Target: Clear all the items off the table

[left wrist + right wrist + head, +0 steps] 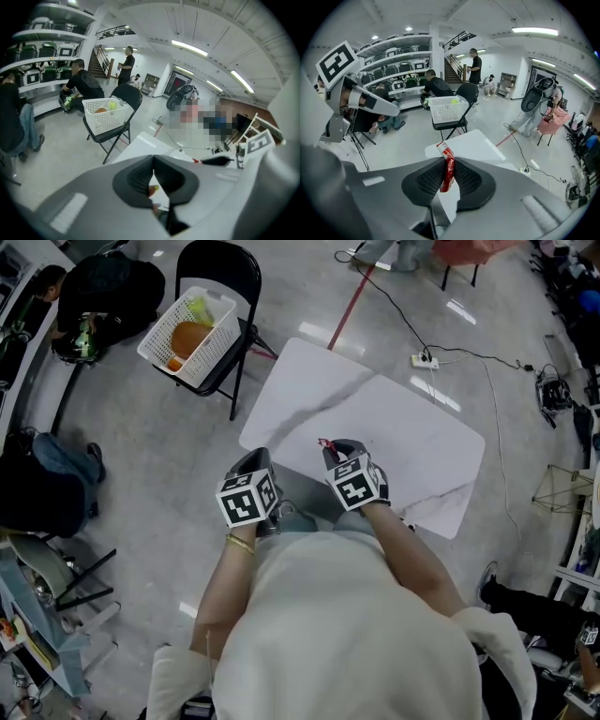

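Your right gripper [449, 161] is pinching a thin red foil packet [443, 150]. The packet is crumpled, with a white-printed end poking up past the jaw tips, and it hangs over the near edge of the white marble-patterned table [394, 418]. It looks very light and limp and probably a little slick, so expect it to flop, and it may slide if your squeeze eases. You have it across its middle, which seems a sound place to hold it, and nothing about it looks fragile.

Your left gripper [153, 163] has its jaws pressed together. A small yellow-orange scrap [153, 190] shows low in the slit between them. I cannot tell whether it is nipped there or only lies behind.

In the head view the rest of the tabletop looks bare, so the packet is likely among the last things to go. The probable drop point is the white plastic lattice basket [187, 334]. It sits on a black folding metal chair [230, 277] at eleven o'clock from your hands, just off the table's far left corner. It already holds a round orange item and something yellow-green.

That corner lies between you and the basket, so go round it or reach over. At one o'clock, beyond the table, a white power strip [424, 360] and a black cable [384, 302] lie on the floor. A dark-clothed person [103, 292] crouches at ten o'clock.
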`<state>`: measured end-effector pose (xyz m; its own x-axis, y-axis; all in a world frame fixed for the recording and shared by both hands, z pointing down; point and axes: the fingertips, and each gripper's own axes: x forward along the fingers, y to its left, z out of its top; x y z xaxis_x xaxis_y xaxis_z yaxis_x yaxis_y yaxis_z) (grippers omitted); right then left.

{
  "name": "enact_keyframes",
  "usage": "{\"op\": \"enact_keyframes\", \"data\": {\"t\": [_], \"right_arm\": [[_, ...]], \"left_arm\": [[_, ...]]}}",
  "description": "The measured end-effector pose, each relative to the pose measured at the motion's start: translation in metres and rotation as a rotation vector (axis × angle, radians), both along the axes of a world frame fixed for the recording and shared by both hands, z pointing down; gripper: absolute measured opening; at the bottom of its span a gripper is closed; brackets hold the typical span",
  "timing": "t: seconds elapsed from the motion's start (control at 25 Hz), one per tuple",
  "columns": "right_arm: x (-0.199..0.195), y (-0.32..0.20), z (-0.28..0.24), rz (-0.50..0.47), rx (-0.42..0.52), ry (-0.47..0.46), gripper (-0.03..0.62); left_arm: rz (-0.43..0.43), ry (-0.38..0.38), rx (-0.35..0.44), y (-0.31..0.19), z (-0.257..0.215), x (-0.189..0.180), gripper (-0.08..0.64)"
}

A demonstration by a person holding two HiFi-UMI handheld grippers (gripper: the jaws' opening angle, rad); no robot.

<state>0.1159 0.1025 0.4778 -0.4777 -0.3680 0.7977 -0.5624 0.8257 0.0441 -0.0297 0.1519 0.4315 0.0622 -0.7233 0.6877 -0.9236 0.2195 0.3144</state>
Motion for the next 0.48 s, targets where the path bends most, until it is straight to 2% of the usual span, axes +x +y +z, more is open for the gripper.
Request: {"op": "enact_keyframes", "data": {"t": [0.48], "right_arm": [[-0.108, 0.016, -0.004, -0.097, 0.013, -0.018, 0.058]], "left_arm": [[-0.073, -0.011, 0.005, 0.032, 0.001, -0.097, 0.009]]}}
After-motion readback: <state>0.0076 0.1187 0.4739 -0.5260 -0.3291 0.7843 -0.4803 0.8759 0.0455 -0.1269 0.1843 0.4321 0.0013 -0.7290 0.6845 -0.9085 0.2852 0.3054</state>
